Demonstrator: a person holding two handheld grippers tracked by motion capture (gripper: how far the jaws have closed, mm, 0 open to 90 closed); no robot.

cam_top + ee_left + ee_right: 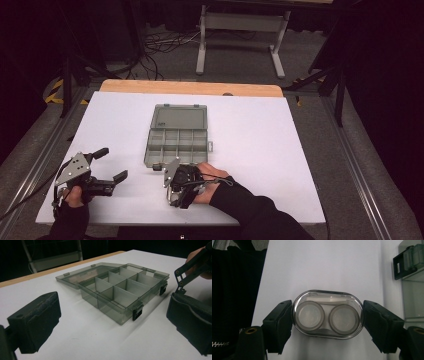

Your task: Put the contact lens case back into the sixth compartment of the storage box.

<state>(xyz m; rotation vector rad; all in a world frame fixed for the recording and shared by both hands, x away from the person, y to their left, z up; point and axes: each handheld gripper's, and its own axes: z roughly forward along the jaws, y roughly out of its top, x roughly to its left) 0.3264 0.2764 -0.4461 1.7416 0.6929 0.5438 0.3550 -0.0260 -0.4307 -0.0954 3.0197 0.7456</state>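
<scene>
Clamping a small clear lens case (327, 315) between its jaws, the right gripper (327, 322) hovered just short of the open, empty organizer box (177, 135), nothing stowed yet, while the left gripper (111, 165) gaped empty.

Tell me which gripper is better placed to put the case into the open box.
Right. The right gripper already grips the case beside the box. The left gripper is open, empty and farther from it.
</scene>
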